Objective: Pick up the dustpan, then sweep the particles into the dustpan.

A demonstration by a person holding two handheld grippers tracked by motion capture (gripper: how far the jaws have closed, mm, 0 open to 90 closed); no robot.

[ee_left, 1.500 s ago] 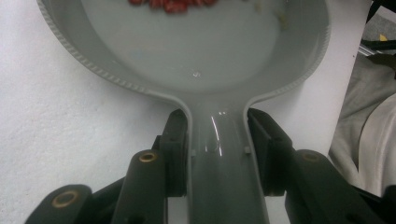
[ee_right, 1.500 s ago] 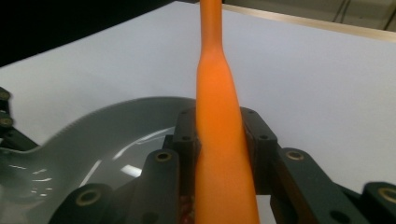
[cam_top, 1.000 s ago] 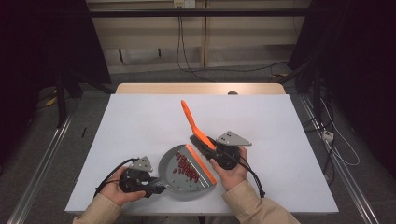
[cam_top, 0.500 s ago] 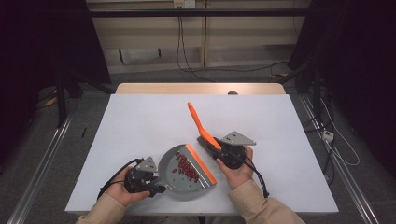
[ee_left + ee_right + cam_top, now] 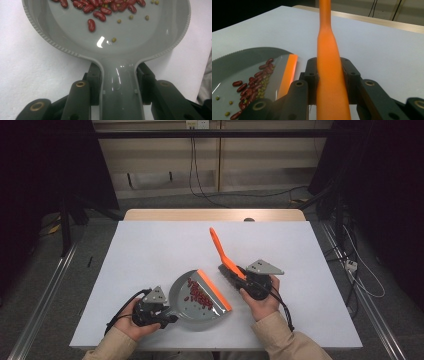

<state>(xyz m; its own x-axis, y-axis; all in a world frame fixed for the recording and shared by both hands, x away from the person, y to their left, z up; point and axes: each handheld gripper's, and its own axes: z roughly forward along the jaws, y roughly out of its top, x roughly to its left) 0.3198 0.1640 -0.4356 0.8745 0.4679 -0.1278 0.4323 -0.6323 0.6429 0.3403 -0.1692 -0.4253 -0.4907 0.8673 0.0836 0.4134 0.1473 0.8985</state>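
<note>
nearest the person, the left tool (image 5: 167,316) was clamped on the handle of the grey dustpan (image 5: 192,312), its jaws pressed against either side of that handle in the left gripper view, and the pan lay flat on the white counter (image 5: 150,250) with its orange lip (image 5: 214,289) turned toward the right hand. inside the pan lay a heap of red beans (image 5: 199,293) with a few small green beans (image 5: 114,39) scattered among them. just beyond the lip, the right tool (image 5: 235,274) was closed tight around the orange handle of the brush (image 5: 220,248), whose dark bristle head sat on the counter close to the pan's edge while the handle rose away toward the far side. judging by how things lay, the sweeping looked mostly done: the beans were gathered in the pan and no strays could be made out on the counter around it. what seemed left was to set the brush aside and to lift the pan and empty it, though no bin or bowl for that could be seen. no brand, label or writing could be read on the pan, the brush or the tools.
</note>
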